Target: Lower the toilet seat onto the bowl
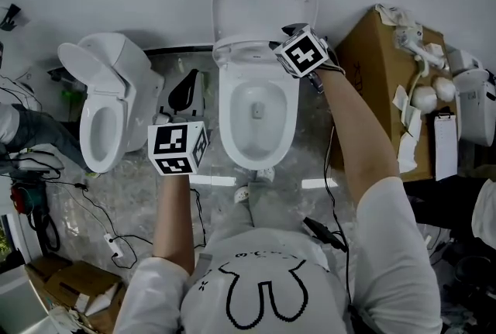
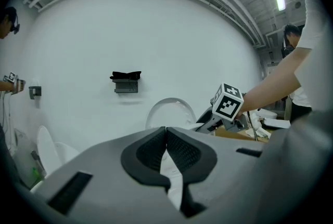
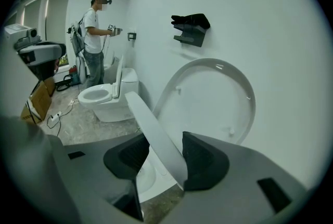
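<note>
Toilet seat (image 3: 153, 134), lower end behind jaws

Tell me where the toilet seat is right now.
Right gripper view, centre: the toilet seat stands tilted between the right gripper's jaws, in front of the raised lid, above the middle toilet's bowl.

No words, brands or numbers are being shown legibly; only coded square markers are being displayed on the cube (image 1: 177, 147) of the left tongs (image 2: 167, 151) and the cube (image 1: 302, 52) of the right tongs (image 3: 158, 158).
</note>
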A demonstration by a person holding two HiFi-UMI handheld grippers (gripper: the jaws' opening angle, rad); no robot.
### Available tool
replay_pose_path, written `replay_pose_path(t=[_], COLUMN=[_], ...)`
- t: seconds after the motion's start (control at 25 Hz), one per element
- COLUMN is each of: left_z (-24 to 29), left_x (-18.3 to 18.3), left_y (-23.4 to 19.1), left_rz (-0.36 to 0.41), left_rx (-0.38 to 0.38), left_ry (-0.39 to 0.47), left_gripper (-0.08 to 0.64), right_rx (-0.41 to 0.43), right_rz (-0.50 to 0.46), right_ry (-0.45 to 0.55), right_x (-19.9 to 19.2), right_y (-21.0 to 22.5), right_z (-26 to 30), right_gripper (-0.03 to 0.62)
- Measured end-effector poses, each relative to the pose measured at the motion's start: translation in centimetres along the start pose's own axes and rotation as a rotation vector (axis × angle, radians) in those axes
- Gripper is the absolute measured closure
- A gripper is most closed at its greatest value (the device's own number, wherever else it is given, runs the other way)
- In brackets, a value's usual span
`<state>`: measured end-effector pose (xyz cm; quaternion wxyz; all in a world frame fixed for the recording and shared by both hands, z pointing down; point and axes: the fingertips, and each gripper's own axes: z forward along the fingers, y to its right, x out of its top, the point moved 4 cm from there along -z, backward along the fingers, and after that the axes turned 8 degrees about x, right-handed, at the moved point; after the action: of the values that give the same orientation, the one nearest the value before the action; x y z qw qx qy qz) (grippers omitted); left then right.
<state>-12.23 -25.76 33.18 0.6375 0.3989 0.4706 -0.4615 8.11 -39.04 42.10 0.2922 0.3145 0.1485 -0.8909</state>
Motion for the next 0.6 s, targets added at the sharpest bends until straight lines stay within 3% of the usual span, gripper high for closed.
replay_pose_path(t=[0.6], left_z=[-3.2], left_x=[-0.8], left_y=[0.6], left_rz=[-0.014], left_rx=[-0.054], left_ry=[0.011], left_gripper=[0.550], right_rx=[0.001], right_rz=[-0.043], right_ry=[-0.090], right_x=[-3.5], right_y=[-6.1], right_z=[-1.1], right_gripper=[0.370])
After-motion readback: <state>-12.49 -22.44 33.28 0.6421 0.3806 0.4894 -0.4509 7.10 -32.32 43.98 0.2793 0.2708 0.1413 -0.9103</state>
